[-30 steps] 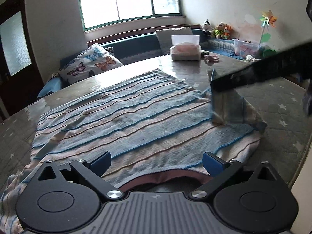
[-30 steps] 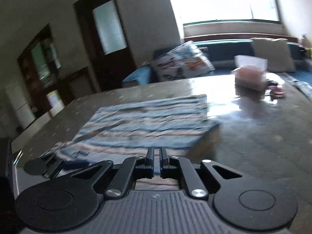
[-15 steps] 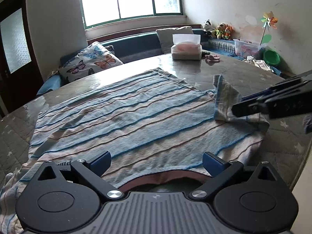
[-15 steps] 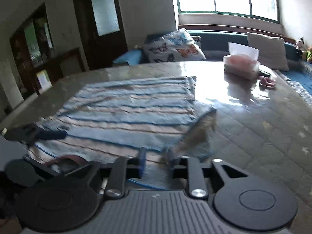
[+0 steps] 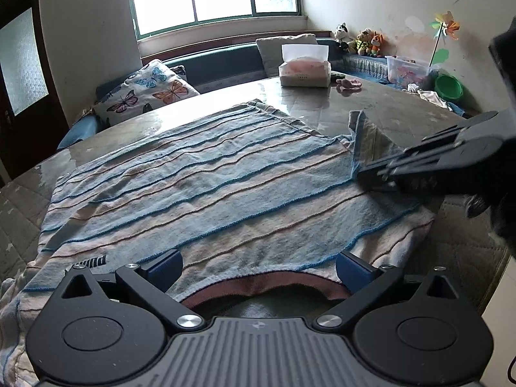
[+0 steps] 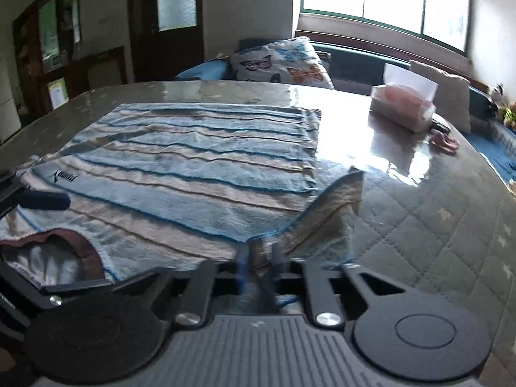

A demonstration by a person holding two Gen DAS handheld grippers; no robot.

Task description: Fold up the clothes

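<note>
We find the right gripper point(image 6: 259, 258) nearly closed on the sleeve point(image 6: 335, 213) (grip shallow); it could slip free. The left gripper point(image 5: 258, 266) gapes empty.

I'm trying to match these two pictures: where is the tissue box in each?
Left wrist view: the tissue box stands upper centre-right, on the table's far edge, below the window.
Right wrist view: the tissue box stands upper right, blurred, past the striped shirt.
Shared landmark: the butterfly pillow.
</note>
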